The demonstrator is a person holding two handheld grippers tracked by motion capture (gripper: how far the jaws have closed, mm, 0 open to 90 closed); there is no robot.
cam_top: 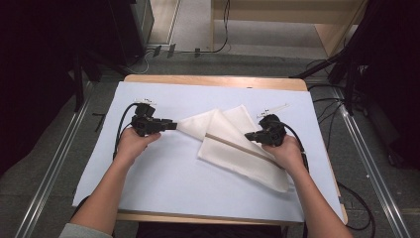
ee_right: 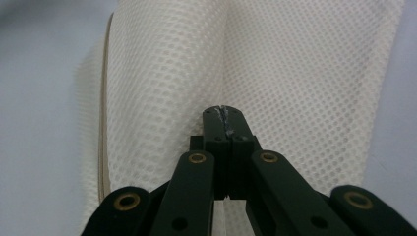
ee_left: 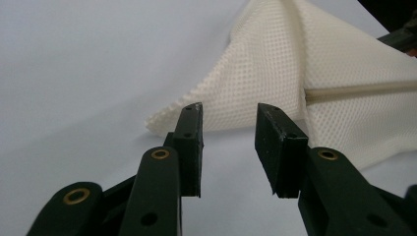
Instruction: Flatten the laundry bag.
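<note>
A white mesh cloth lies partly folded on a white sheet, with a beige strip running across it. My left gripper is at the cloth's left corner. In the left gripper view it stands open, and the cloth's pointed corner lies just beyond the tips, not between them. My right gripper sits at the cloth's right side. In the right gripper view its jaws are pressed together with a thin sliver of fabric between the pads, and the mesh rises right behind them.
The sheet covers a wooden table whose edges show at the back and front. Metal rails, cables and dark stands surround the table on the floor. Bare sheet lies in front of the cloth and to its left.
</note>
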